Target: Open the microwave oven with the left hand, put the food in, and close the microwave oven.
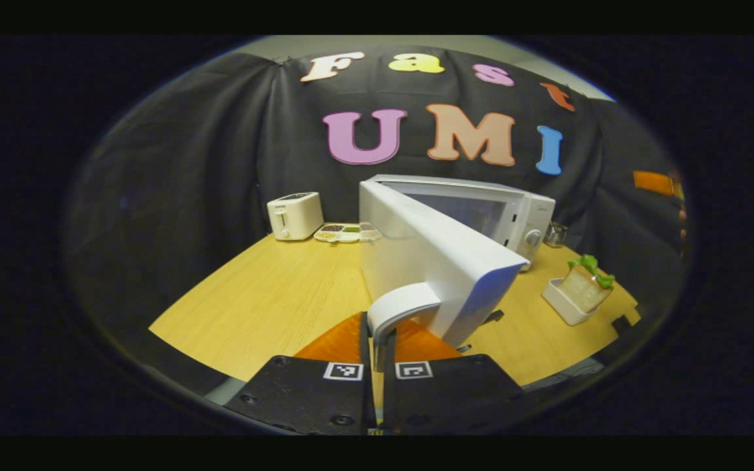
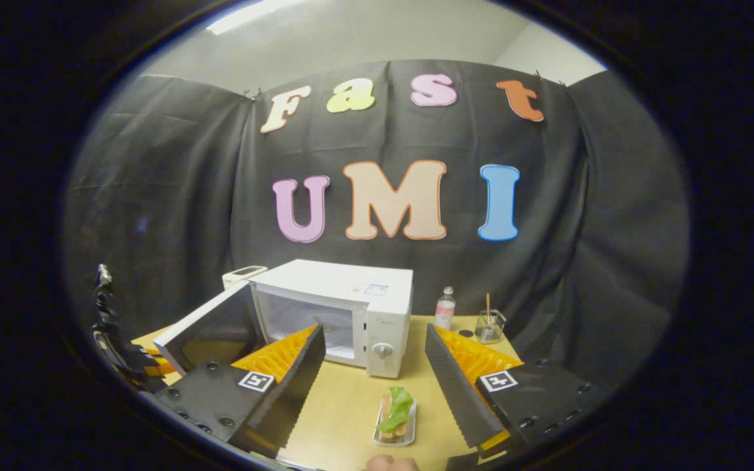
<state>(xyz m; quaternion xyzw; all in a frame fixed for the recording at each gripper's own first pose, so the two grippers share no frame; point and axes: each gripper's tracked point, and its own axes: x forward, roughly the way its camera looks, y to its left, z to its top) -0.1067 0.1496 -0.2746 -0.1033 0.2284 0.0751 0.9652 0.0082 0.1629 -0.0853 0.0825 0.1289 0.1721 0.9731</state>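
Observation:
The white microwave (image 1: pixel 514 216) stands at the back of the table with its door (image 1: pixel 436 255) swung wide open toward me. My left gripper (image 1: pixel 378 335) is shut on the door's curved white handle (image 1: pixel 403 304), with an orange finger on each side of it. The food is a sandwich with lettuce (image 1: pixel 585 282) in a small white tray, standing right of the door. In the right gripper view the same sandwich (image 2: pixel 395 413) lies just below and between the fingers of my right gripper (image 2: pixel 374 330), which is open and holds nothing. Beyond it the microwave (image 2: pixel 351 307) shows its lit cavity, the door (image 2: pixel 210 333) standing off to the left.
A white toaster (image 1: pixel 295 214) and a divided dish of seeds (image 1: pixel 344 231) sit at the back left of the wooden table (image 1: pixel 272 294). Right of the microwave stand a small bottle (image 2: pixel 444 307) and a glass (image 2: pixel 489 326) with a stick in it.

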